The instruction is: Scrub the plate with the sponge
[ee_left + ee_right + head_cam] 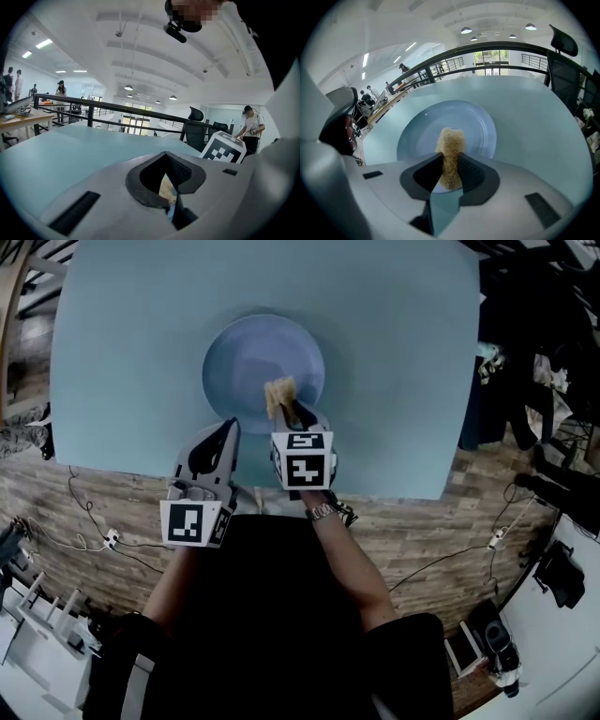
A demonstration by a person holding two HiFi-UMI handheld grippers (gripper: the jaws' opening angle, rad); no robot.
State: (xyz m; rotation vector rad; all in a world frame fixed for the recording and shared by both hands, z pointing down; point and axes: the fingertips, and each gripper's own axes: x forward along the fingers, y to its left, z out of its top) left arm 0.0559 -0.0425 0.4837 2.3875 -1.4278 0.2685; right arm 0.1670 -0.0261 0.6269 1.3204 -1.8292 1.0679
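The right tool [449, 165] pinches the sponge [451, 140] over the plate [246, 351] on the counter [403, 371] — scrubbing seems barely started, the whole plate left. The left tool [225, 434] waits nearly closed, empty.

No legible text, number, brand or label is found in any view. Only black-and-white square patterns are noted on the left cube [195, 523], lower centre-left of the head view, and on the right cube [304, 461], at centre. No characters are formed.
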